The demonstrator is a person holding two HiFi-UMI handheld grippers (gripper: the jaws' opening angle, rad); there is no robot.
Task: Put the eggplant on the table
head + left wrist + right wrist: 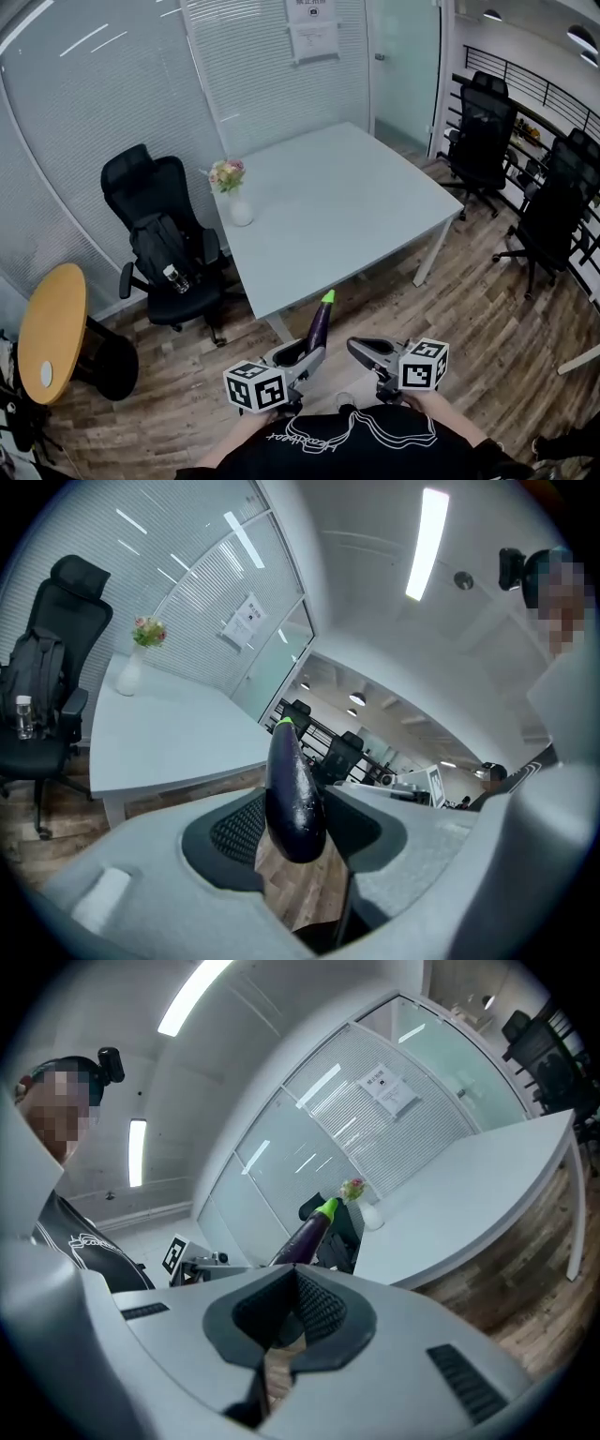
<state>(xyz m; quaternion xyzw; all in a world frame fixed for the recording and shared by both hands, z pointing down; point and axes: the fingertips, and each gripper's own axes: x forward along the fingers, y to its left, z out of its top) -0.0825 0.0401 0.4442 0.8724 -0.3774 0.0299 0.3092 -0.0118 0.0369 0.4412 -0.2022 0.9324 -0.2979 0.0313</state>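
A dark purple eggplant (322,323) with a green stem tip stands nearly upright in my left gripper (305,356), which is shut on its lower end. In the left gripper view the eggplant (292,794) sits between the two black pads (234,832). It is held in the air above the wood floor, short of the near corner of the pale grey table (347,206). My right gripper (361,349) is beside it on the right, jaws together and holding nothing. The right gripper view shows the eggplant (305,1235) past its closed jaws, with the table (469,1194) to the right.
A white vase of flowers (232,192) stands at the table's left edge. A black office chair with a backpack (164,244) is left of the table. A round wooden table (52,328) is at far left. More black chairs (483,131) stand at right.
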